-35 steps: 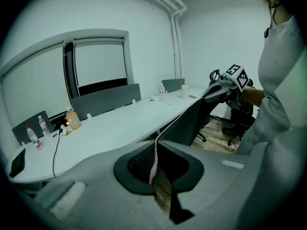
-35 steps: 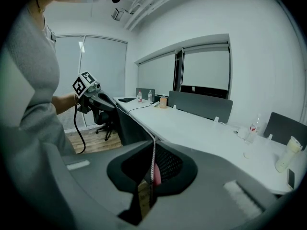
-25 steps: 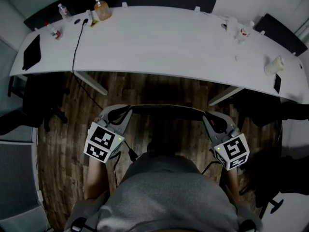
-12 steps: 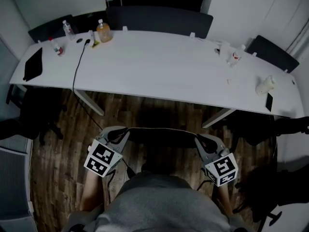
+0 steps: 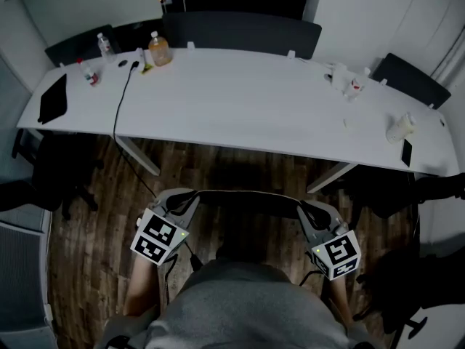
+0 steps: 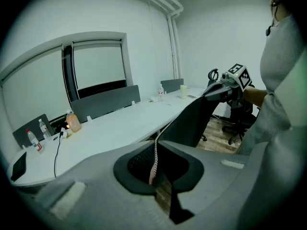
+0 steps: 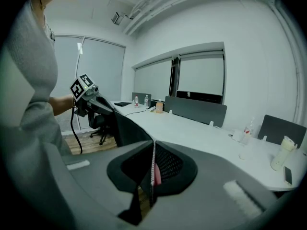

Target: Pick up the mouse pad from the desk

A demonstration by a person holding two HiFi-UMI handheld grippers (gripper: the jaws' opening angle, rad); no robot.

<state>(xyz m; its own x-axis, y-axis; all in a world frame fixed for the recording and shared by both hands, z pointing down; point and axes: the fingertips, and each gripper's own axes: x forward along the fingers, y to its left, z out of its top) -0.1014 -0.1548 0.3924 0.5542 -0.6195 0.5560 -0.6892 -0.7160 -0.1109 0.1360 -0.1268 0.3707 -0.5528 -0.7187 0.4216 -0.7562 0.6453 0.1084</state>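
Observation:
The black mouse pad (image 5: 247, 199) hangs in the air as a dark band stretched between my two grippers, above the wooden floor and in front of the white desk (image 5: 254, 100). My left gripper (image 5: 176, 201) is shut on its left end and my right gripper (image 5: 314, 213) on its right end. In the left gripper view the pad (image 6: 192, 119) runs edge-on from the closed jaws (image 6: 154, 163) across to the right gripper (image 6: 225, 85). The right gripper view shows the pad (image 7: 127, 128) leading from its jaws (image 7: 153, 169) to the left gripper (image 7: 88, 97).
On the desk are bottles (image 5: 158, 49) and a black cable (image 5: 120, 100) at the back left, a flat black object (image 5: 53, 97) at the left end, and cups (image 5: 399, 128) and a phone (image 5: 405, 153) at the right. Dark office chairs (image 5: 240, 29) stand behind it.
The head view has tipped up, so desk and grippers sit lower in the picture. Both grippers keep hold of the pad, still stretched between them.

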